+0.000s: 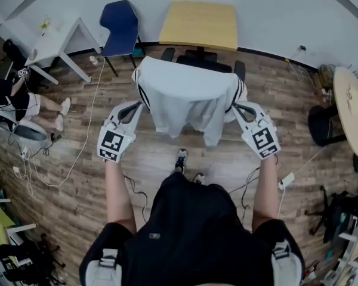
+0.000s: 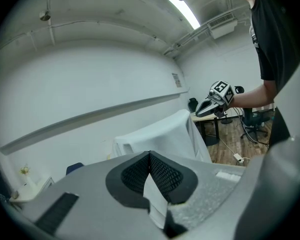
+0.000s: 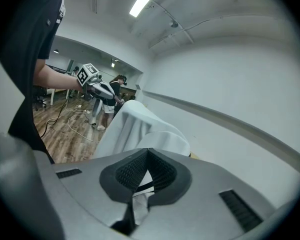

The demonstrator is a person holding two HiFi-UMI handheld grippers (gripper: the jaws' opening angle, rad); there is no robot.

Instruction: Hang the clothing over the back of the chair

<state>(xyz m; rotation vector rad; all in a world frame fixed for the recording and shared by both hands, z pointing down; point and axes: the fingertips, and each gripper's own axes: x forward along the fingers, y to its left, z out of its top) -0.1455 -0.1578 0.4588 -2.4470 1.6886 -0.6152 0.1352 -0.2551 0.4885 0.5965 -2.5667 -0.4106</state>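
A white garment [image 1: 188, 97] with dark side stripes hangs spread between my two grippers. My left gripper [image 1: 135, 108] is shut on its left edge, and my right gripper [image 1: 237, 108] is shut on its right edge. A black chair [image 1: 197, 59] stands just beyond and under the cloth, mostly hidden by it. In the left gripper view the closed jaws [image 2: 150, 156] pinch white fabric [image 2: 157, 204], and the garment [image 2: 160, 134] stretches towards the other gripper [image 2: 217, 98]. In the right gripper view the jaws [image 3: 148, 154] pinch a fold [image 3: 140, 191] of the garment [image 3: 135, 126].
A yellow table [image 1: 200, 24] stands against the far wall, with a blue chair [image 1: 120, 25] to its left. A white table [image 1: 53, 40] and a seated person [image 1: 24, 106] are at the left. Cables [image 1: 83, 136] trail over the wood floor. A round table [image 1: 352, 109] is at the right.
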